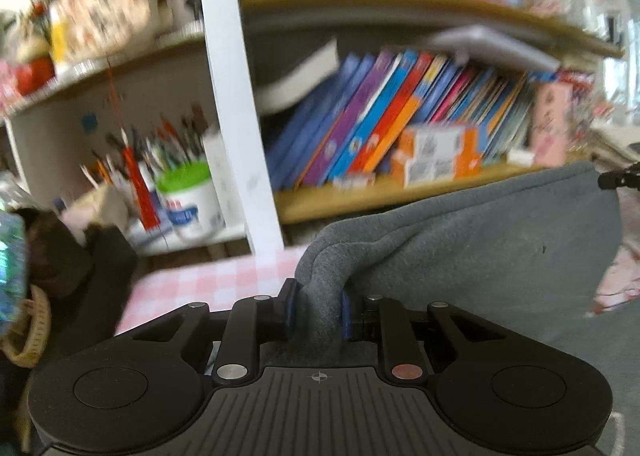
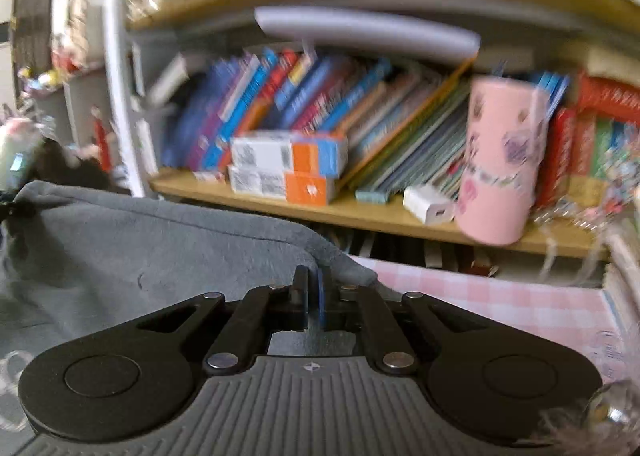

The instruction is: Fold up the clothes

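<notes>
both grippers, left and right, clamped on grey garment edge

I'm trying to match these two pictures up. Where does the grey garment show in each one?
Left wrist view: the grey garment fills the lower right, a bunched fold pinched in the left tool.
Right wrist view: it spreads over the lower left, its edge running into the closed right tool.
Shared landmark: the stacked orange-and-white boxes on the bookshelf.
</notes>
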Available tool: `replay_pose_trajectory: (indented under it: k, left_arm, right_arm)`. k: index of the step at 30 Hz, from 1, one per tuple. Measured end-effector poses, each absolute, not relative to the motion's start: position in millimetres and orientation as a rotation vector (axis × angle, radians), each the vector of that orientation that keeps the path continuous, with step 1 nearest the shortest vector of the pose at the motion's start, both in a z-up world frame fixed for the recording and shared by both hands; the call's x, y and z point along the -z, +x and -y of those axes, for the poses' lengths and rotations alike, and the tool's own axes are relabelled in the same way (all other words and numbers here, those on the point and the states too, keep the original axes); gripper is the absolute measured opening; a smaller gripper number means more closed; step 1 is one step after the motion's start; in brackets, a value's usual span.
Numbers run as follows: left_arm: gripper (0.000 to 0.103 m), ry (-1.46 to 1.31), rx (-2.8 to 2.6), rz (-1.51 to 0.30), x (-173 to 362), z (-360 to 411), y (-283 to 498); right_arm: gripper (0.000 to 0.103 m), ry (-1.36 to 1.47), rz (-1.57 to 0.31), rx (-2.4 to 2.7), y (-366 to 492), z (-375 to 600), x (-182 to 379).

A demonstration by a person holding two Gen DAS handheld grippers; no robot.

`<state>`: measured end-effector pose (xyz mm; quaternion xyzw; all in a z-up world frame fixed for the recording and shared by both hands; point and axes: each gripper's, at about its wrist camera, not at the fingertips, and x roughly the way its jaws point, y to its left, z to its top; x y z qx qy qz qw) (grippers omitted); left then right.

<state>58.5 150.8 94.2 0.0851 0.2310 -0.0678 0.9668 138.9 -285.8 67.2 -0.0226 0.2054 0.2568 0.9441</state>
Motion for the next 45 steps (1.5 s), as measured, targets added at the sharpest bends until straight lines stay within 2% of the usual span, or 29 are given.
replay_pose_trajectory:
  k: [4,8,12,15,16,18,20,25,27,28,31,34,35,36,37,38,39,45]
  left_arm:
    - [0.02,0.179,0.159,-0.402,-102.5,-150.5,2.4]
    - [0.023,0.13,0.182,-0.401,-87.1,-152.7,-50.5]
    - [0.033,0.082,0.189,-0.455,-59.0,-155.9,-89.4]
    - [0.046,0.078,0.148,-0.501,-38.1,-156.9,-108.6]
    - [0.054,0.046,0.135,-0.497,-35.8,-159.9,-113.8]
    - [0.055,-0.03,0.112,-0.481,-33.4,-167.1,-123.8]
    - [0.055,-0.106,0.088,-0.464,-31.0,-174.3,-133.8]
    - [0.055,-0.296,0.04,-0.422,-26.5,-191.8,-155.4]
    - [0.055,-0.372,0.045,-0.408,-27.7,-197.9,-157.2]
    - [0.057,-0.409,0.049,-0.405,-27.4,-200.7,-157.0]
    - [0.072,-0.52,0.061,-0.396,-25.8,-209.0,-156.0]
    - [0.073,-0.621,0.052,-0.39,-22.3,-217.6,-154.3]
    - [0.073,-0.652,0.044,-0.392,-21.7,-220.9,-153.6]
    - [0.073,-0.678,0.038,-0.393,-20.9,-223.5,-152.5]
    - [0.073,-0.7,0.035,-0.394,-20.4,-225.4,-152.0]
    - [0.073,-0.72,0.033,-0.398,-19.6,-226.7,-151.9]
    - [0.073,-0.741,0.031,-0.402,-18.7,-227.9,-151.9]
    - [0.072,-0.861,-0.011,-0.416,-7.8,-239.1,-148.9]
  right_arm:
    - [0.004,-0.044,-0.385,-0.56,68.2,303.8,-73.4]
    - [0.004,-0.042,-0.428,-0.597,-1.5,322.3,-57.3]
    - [0.005,-0.074,-0.531,-0.598,-53.3,328.1,-25.5]
    - [0.007,-0.055,-0.576,-0.553,-71.5,332.4,-9.5]
    - [0.009,-0.024,-0.585,-0.54,-75.0,335.4,-6.3]
    - [0.035,0.072,-0.598,-0.524,-79.4,344.3,-2.8]
    - [0.043,0.187,-0.609,-0.536,-80.6,353.1,-2.2]
    - [0.05,0.472,-0.673,-0.587,-63.2,365.4,-3.3]
    - [0.058,0.574,-0.693,-0.584,-52.3,369.6,-1.9]
    - [0.06,0.615,-0.705,-0.57,-46.8,371.3,-0.5]
    - [0.064,0.68,-0.741,-0.513,-30.2,372.8,4.7]
    - [0.063,0.649,-0.751,-0.486,-18.2,367.0,5.6]
    - [0.056,0.62,-0.75,-0.478,-15.6,363.2,3.9]
    - [0.04,0.582,-0.745,-0.465,-12.9,359.1,1.9]
    - [0.031,0.552,-0.739,-0.456,-10.3,356.2,0.1]
    - [0.016,0.538,-0.735,-0.453,-8.0,355.4,-0.4]
    - [0.011,0.533,-0.716,-0.456,-8.2,356.5,-2.6]
    - [0.009,0.543,-0.441,-0.473,-50.9,381.7,-34.7]
